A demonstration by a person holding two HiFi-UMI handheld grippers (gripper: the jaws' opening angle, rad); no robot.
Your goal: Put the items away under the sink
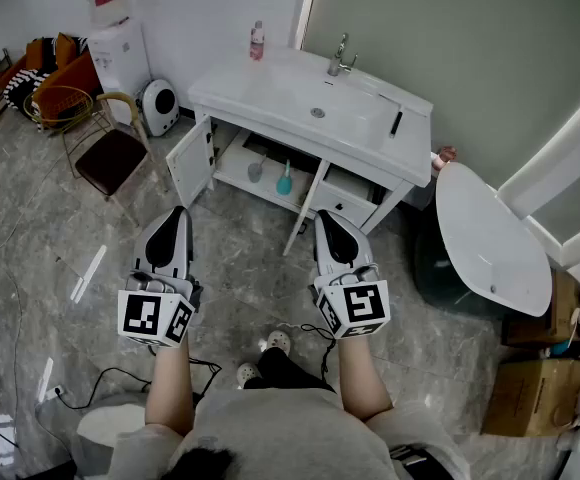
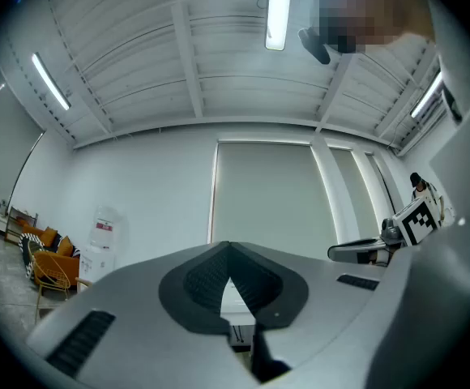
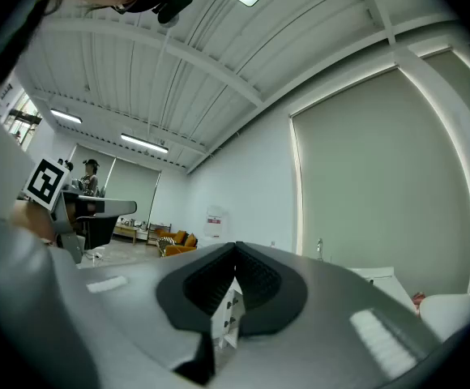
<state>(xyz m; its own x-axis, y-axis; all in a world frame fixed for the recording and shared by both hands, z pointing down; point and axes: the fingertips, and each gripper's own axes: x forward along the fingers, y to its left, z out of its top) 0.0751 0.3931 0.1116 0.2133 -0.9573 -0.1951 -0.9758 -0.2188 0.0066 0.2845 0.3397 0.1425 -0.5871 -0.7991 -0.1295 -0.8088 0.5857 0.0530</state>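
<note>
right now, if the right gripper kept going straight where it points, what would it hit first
Likely the white vanity cabinet, near its open middle door; depth is hard to judge.

Right gripper (image 3: 235, 248), jaws closed tip to tip, white cabinet (image 3: 225, 318) below the tips, orange chairs (image 3: 173, 241) far off.

A dark-seated chair (image 1: 110, 158) stands on the grey marble floor (image 1: 250, 268). Behind it a water cooler (image 1: 118, 53) stands against the white wall (image 1: 200, 8). Left of the chair is an orange sofa (image 1: 50, 73), and far to its right a grey-green blind (image 1: 470, 38). Strip lights (image 2: 277, 10) line the ribbed ceiling (image 2: 154, 63).
</note>
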